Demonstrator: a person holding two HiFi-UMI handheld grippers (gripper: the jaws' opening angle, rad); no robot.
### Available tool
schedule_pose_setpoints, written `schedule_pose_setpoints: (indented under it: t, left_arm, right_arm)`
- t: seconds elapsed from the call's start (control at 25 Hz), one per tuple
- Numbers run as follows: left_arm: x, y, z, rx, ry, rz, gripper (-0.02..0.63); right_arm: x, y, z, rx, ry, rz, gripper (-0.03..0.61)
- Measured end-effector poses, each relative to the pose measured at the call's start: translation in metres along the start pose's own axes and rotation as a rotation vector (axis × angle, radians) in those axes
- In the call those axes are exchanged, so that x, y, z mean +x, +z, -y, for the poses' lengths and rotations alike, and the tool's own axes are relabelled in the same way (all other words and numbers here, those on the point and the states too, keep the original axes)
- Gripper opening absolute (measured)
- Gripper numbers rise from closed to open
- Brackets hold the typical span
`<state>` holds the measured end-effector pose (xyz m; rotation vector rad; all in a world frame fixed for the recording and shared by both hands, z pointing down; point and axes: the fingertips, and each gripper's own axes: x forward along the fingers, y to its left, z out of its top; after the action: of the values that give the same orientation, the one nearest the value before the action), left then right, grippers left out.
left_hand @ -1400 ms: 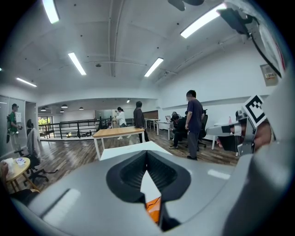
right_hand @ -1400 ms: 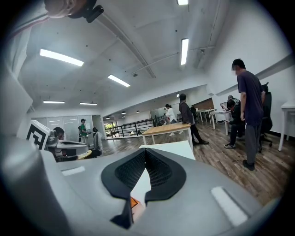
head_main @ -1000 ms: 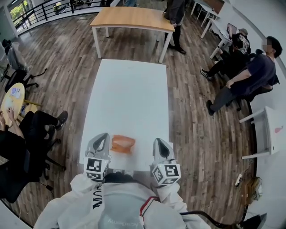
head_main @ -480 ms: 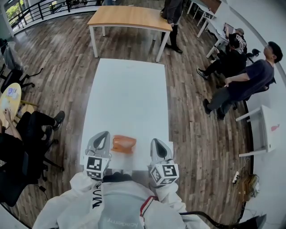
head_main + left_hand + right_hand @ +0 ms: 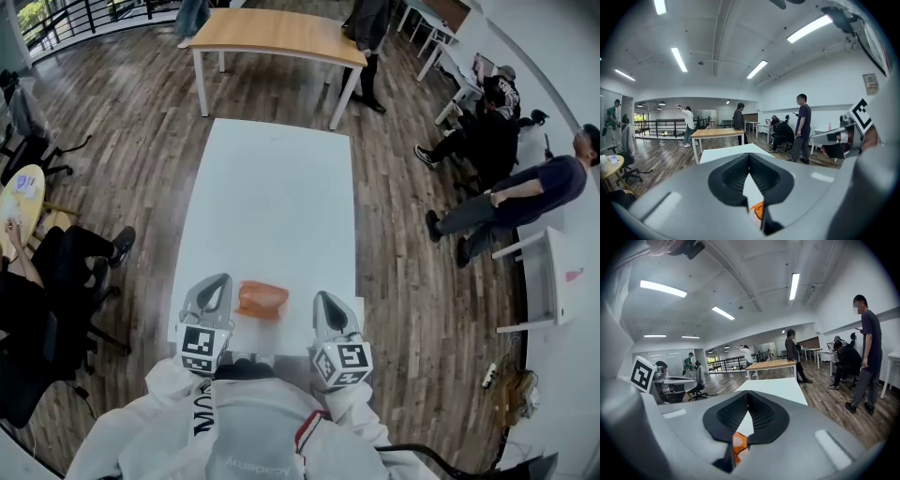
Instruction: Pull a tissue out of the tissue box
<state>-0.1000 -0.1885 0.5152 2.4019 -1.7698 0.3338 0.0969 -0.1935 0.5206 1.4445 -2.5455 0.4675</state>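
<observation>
One white table (image 5: 272, 206), two shut grippers, one orange tissue box (image 5: 262, 299) lying between them.

Biggest first: you've got the one long white table running away from you, and a single wooden table (image 5: 272, 33) standing past its far end. Your two grippers hover at the near edge. The left gripper (image 5: 219, 279) has its jaws pressed together on nothing, and the right gripper (image 5: 322, 296) is the same, jaws together and empty. The one tissue box sits flat on the white table near that edge, between the pair and apart from both. It peeks orange under the jaws in the left gripper view (image 5: 758, 211) and in the right gripper view (image 5: 738, 444).
</observation>
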Motion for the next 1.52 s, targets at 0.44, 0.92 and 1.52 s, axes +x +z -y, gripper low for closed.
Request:
schedule_pose_setpoints:
  t: [0.44, 0.92, 1.52]
  left_arm:
    - [0.0, 0.001, 0.0, -0.003, 0.001, 0.0, 0.0]
    - [-0.001, -0.004, -0.002, -0.004, 0.008, -0.007, 0.0]
    - [-0.005, -0.008, -0.007, -0.017, 0.03, -0.021, 0.0]
  right_arm:
    - [0.006, -0.012, -0.002, -0.027, 0.016, -0.069, 0.04]
    - [0.031, -0.052, -0.011, -0.118, 0.146, -0.231, 0.132]
    - [0.07, -0.129, -0.025, -0.34, 0.34, -0.52, 0.161]
